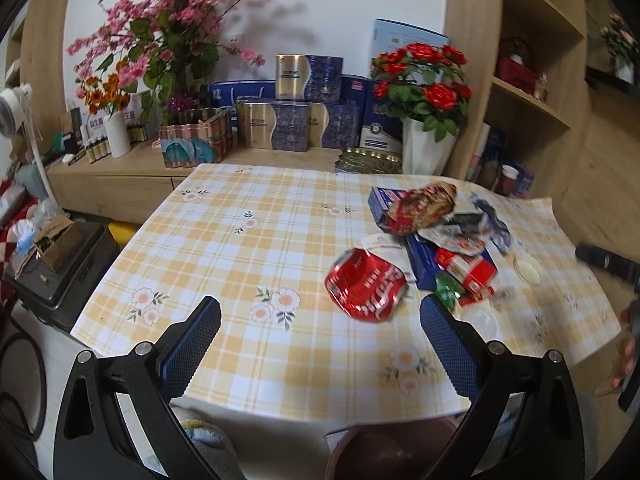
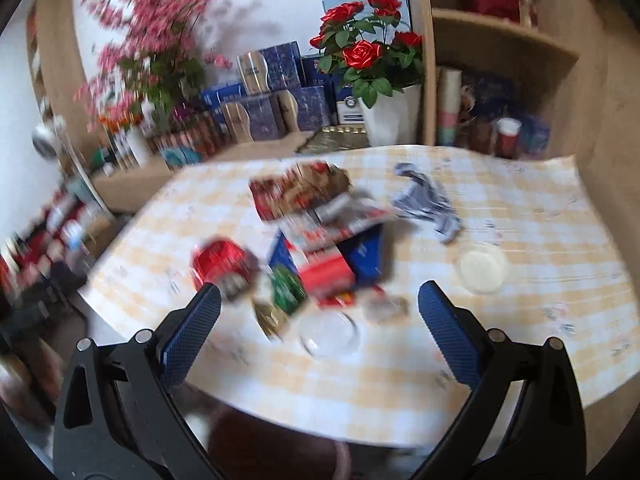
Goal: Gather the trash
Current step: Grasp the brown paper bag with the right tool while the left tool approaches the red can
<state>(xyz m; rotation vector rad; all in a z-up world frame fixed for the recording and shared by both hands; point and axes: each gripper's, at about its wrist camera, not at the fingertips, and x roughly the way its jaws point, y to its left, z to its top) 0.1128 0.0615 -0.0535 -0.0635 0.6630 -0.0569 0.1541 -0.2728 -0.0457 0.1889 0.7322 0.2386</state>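
A crushed red aluminium drink can [image 1: 366,286] lies on its side on the table [image 1: 240,264], which is covered in a yellow-and-white checked cloth with small flower prints. The can is flattened and dented, its white lettering creased, its torn silver rim toward the near right; its long axis runs from the far left down to the near right. Just right of it sits a heap of litter: a crumpled red and brown snack bag [image 1: 420,206] resting on a blue carton [image 1: 380,204], a flat dark blue box [image 1: 424,260], a small red carton [image 1: 466,270], a green wrapper [image 1: 446,290], a scrunched blue-and-white wrapper [image 1: 490,216], and a round white lid [image 1: 528,270] further right. A clear plastic lid [image 1: 478,320] lies nearest the edge.

The left gripper [image 1: 320,310] hovers over the near edge of the table, jaws spread wide and empty, the can between them and a little beyond. The right gripper [image 2: 319,296] hangs over the heap, its view blurred, jaws likewise wide apart with nothing in them.
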